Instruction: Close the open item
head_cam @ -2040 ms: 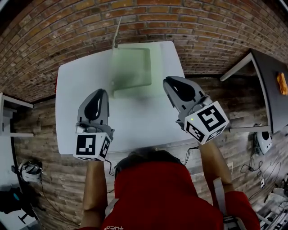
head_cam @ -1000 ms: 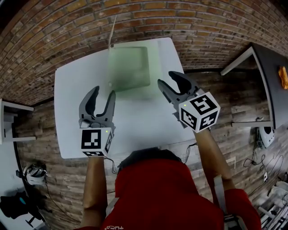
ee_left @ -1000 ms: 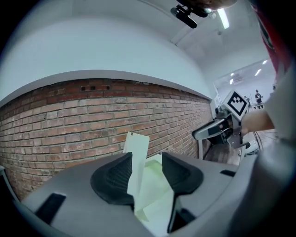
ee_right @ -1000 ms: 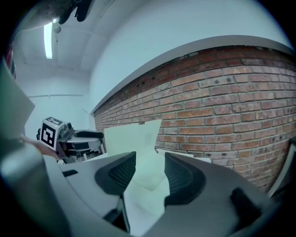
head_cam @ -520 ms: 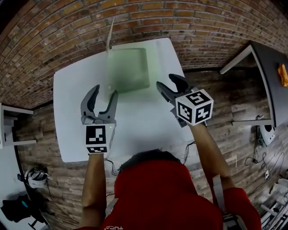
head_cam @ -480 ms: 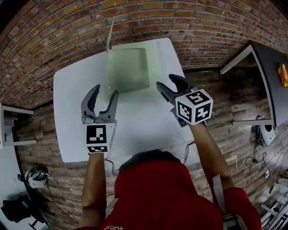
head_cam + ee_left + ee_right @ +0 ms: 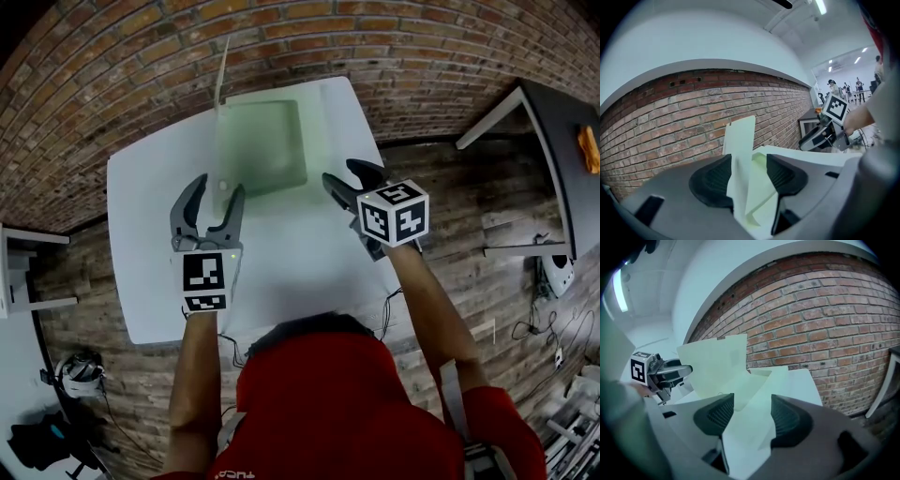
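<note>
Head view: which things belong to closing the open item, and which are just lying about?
In the job: green box, its raised lid, the white table under it, left gripper and right gripper; their jaws have just been opening and grip nothing.
Lying about: dark side table, orange thing on it, cables on the floor.

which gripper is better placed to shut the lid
Left. Both jaws just opened, empty; the left gripper lines up with the upright lid at the box's left edge, the right gripper sits opposite.
</note>
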A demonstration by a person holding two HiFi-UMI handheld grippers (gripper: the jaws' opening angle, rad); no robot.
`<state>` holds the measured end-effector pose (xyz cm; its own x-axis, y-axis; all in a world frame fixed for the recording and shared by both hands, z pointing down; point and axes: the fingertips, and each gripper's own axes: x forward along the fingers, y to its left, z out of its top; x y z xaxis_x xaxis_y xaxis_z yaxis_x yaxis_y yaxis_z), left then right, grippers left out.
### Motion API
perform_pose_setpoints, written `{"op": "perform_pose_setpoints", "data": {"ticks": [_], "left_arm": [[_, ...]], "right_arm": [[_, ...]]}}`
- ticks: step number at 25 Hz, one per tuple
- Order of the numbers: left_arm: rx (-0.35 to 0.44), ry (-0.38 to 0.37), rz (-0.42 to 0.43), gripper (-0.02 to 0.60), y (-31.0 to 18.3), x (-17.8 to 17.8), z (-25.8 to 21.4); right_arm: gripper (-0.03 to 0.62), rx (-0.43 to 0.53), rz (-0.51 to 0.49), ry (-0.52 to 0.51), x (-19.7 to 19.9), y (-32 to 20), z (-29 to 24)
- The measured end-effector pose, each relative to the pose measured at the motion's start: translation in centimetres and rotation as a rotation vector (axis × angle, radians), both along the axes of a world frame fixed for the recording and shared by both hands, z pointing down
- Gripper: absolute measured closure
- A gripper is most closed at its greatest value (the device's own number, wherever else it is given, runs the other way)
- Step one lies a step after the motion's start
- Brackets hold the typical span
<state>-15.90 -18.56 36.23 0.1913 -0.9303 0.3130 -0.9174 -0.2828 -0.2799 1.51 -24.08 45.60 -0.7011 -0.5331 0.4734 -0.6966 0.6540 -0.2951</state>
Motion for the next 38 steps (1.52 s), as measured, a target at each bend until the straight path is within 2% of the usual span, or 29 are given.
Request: {"op": "perform_pose_setpoints", "data": {"ticks": [18, 38], "left_arm": [[-0.009, -0.005, -0.037, 0.359, -1.5, 0.1, 0.8], [0.007, -0.001, -0.022, 0.457, -1.7, 1.7, 0.6]], "right_arm": [[0.368, -0.163, -0.026, -0.052, -0.3, -0.4, 5.3], [0.368, -0.224, -0.078, -0.091, -0.9, 0.3, 6.7]]}}
